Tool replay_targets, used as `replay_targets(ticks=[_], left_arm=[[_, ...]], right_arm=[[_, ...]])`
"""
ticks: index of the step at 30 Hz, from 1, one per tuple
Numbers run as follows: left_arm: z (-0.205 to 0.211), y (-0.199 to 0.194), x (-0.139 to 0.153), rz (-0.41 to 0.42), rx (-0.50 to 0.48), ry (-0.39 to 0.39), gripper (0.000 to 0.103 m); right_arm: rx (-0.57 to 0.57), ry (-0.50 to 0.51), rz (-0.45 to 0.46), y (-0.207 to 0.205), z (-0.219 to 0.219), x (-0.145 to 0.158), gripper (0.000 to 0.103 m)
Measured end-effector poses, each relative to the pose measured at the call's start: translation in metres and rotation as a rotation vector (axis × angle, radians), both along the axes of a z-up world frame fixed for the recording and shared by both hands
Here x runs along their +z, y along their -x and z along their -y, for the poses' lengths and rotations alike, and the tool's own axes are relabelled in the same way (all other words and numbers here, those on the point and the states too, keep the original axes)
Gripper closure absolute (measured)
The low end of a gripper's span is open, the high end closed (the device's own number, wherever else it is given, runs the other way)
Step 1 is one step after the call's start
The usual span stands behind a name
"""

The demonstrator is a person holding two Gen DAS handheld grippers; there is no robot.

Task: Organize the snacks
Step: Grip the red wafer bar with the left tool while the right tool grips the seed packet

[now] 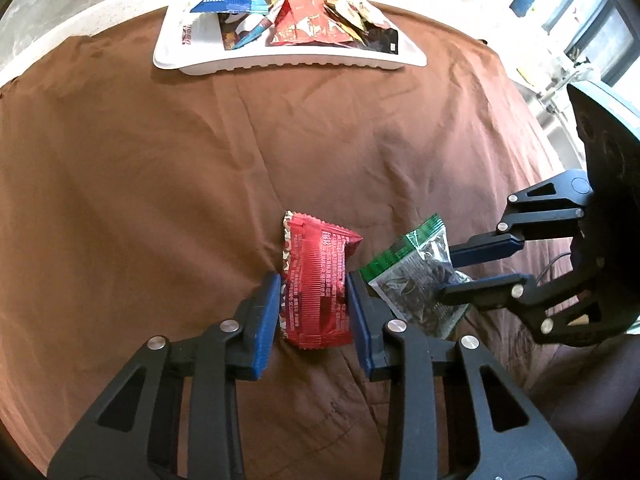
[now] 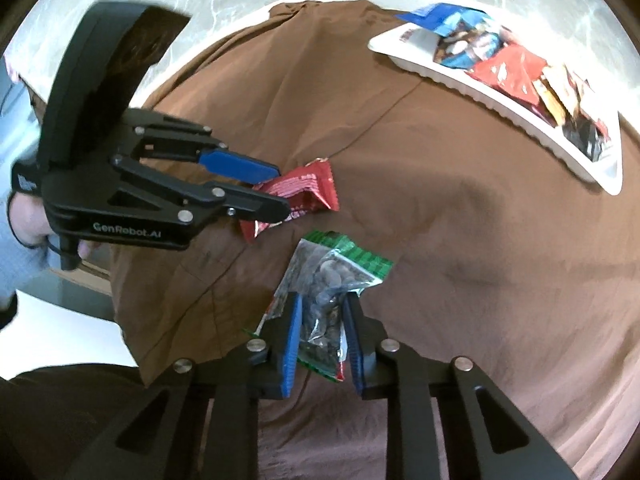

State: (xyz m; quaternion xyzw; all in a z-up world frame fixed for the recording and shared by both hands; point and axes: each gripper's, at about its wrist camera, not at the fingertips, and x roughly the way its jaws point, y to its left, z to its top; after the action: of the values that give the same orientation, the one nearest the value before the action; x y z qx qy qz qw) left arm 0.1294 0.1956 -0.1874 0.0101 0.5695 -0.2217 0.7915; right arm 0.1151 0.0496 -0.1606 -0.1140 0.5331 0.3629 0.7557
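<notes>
Left gripper [image 1: 314, 280], black with blue pads, clamped on a crinkled red foil snack packet [image 1: 318, 280] lying on a brown cloth-covered bench [image 1: 160, 184]. Just right of it, right gripper [image 2: 320, 312] pinched on a clear plastic packet of dark seeds with green edges [image 2: 334, 280]. Farther back on the bench, a white plastic tray [image 1: 192, 52] heaped with assorted colourful snack packets [image 1: 308, 20].

Open brown cloth [image 1: 160, 184] up to heaped white tray [image 1: 280, 65], claws crowded side by side
</notes>
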Motion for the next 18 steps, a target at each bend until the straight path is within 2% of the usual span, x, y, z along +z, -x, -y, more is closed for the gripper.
replay_targets(ticks=[7,10,12,15,18], left_arm=[[0.004,0.001,-0.005,-0.004,-0.016,-0.019,0.072],[0.006,0.001,-0.006,-0.003,-0.024,-0.028,0.072],[0.006,0.000,-0.006,-0.007,-0.013,-0.022,0.072],[0.006,0.001,-0.007,-0.005,-0.004,-0.017,0.072],[0.005,0.002,-0.007,-0.002,-0.004,-0.018,0.072]], right_arm=[[-0.017,-0.003,-0.025,-0.006,0.004,-0.006,0.083],[-0.019,0.029,-0.002,-0.007,-0.006,-0.007,0.077],[-0.015,0.042,0.002,-0.003,-0.009,-0.010,0.063],[0.024,0.093,0.050,0.004,-0.018,-0.008,0.056],[0.050,0.136,0.102,0.011,-0.024,-0.008,0.058]])
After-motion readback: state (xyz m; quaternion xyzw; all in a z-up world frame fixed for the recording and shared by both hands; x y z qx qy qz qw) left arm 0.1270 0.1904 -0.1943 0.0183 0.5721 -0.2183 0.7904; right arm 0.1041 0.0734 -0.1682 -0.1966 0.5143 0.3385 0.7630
